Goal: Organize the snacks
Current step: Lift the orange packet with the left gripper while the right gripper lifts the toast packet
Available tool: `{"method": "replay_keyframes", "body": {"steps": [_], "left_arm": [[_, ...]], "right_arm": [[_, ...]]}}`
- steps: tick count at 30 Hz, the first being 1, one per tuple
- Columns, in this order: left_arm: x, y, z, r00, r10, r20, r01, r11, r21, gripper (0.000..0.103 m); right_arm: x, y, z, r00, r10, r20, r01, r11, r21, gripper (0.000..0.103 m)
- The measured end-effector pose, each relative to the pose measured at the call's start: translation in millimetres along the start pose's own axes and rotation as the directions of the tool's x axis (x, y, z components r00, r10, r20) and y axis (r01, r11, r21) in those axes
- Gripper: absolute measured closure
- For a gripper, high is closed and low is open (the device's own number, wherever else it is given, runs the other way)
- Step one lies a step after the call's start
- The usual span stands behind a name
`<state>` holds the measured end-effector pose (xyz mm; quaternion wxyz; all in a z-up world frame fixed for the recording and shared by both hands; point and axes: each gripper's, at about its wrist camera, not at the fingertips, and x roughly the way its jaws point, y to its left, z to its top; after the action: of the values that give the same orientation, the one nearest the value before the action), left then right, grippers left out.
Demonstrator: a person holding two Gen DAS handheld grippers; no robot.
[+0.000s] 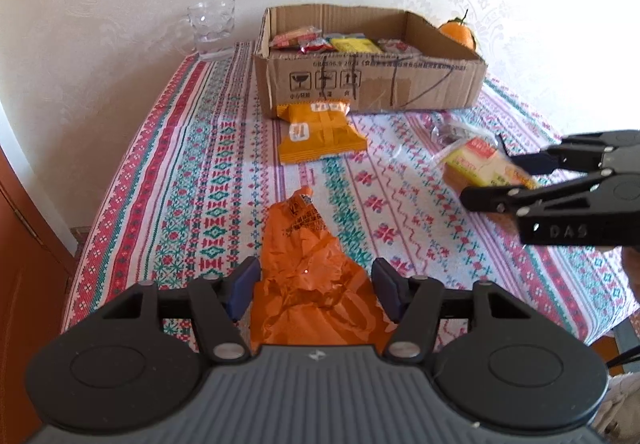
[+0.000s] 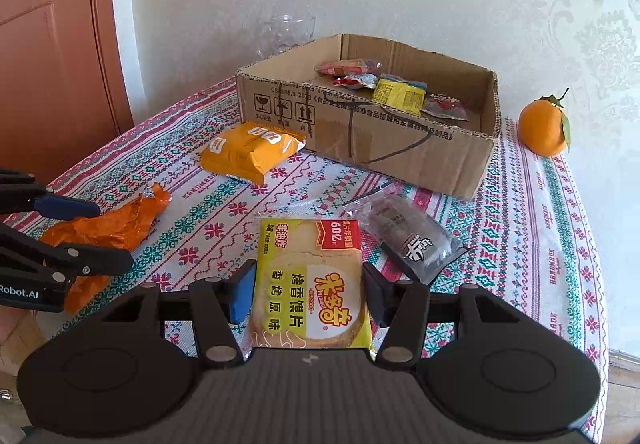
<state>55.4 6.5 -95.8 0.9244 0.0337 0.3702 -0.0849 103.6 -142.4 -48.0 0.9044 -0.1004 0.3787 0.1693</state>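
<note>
**Now both grippers straddle snack packets on the patterned worktop**

Largest is the worktop, draped in a woven cloth of red, green and white bands. Toward its far side sits the cardboard box, corrugated and open-topped, with several small packets lying on its floor. A round orange fruit with a leaf stands just right of the box, and a clear glass cup stands at its left rear.

An orange pillow packet lies against the box's front wall. The yellow biscuit packet, flat and glossy, lies with its long axis pointing toward the box, between the fingers of the right gripper, whose jaws stand spread on either side. Beside it lies a clear, crinkly wrapper, angled. The crumpled orange wrapper tapers away toward the box, within the open-jawed left gripper.
</note>
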Motion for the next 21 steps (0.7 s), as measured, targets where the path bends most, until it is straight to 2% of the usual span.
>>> {"method": "replay_keyframes", "body": {"steps": [3, 6, 7, 9, 12, 13, 14, 21], "left_arm": [[5.2, 3.5, -2.2, 1.0, 0.004, -0.03, -0.005, 1.0, -0.029, 0.041], [3.2, 3.2, -1.6, 1.0, 0.013, -0.015, -0.014, 0.999, -0.045, 0.039], [2.5, 2.8, -0.9, 1.0, 0.013, -0.005, -0.013, 0.999, -0.05, 0.035], [4.3, 1.7, -0.1, 1.0, 0.022, -0.002, -0.022, 0.998, -0.055, 0.033], [11.5, 1.9, -0.7, 0.999, 0.039, -0.028, -0.041, 0.997, -0.068, 0.036], [10.4, 1.4, -1.3, 0.999, 0.044, -0.017, -0.045, 0.997, -0.067, 0.042], [10.2, 1.2, -1.1, 0.999, 0.045, -0.016, -0.046, 0.997, -0.067, 0.043], [7.9, 3.3, 1.6, 1.0, 0.028, -0.007, -0.029, 0.997, -0.077, 0.044]], "right_arm": [[0.1, 1.2, -0.9, 1.0, 0.002, -0.004, -0.002, 1.0, -0.003, 0.043], [-0.2, 3.9, -1.7, 1.0, 0.008, -0.006, -0.008, 1.0, -0.009, 0.043], [0.2, 4.4, -1.7, 1.0, 0.011, -0.007, -0.011, 1.0, -0.009, 0.043], [0.5, 5.2, -1.7, 1.0, 0.013, -0.006, -0.013, 1.0, -0.01, 0.043], [0.8, 4.1, -0.8, 1.0, 0.014, -0.002, -0.014, 1.0, -0.004, 0.043], [0.8, 3.5, -0.9, 1.0, 0.015, -0.001, -0.015, 1.0, -0.001, 0.043], [1.0, 2.6, -1.1, 1.0, 0.015, -0.002, -0.015, 1.0, 0.001, 0.043], [2.4, -0.8, -2.5, 1.0, 0.019, -0.002, -0.019, 1.0, 0.014, 0.043]]}}
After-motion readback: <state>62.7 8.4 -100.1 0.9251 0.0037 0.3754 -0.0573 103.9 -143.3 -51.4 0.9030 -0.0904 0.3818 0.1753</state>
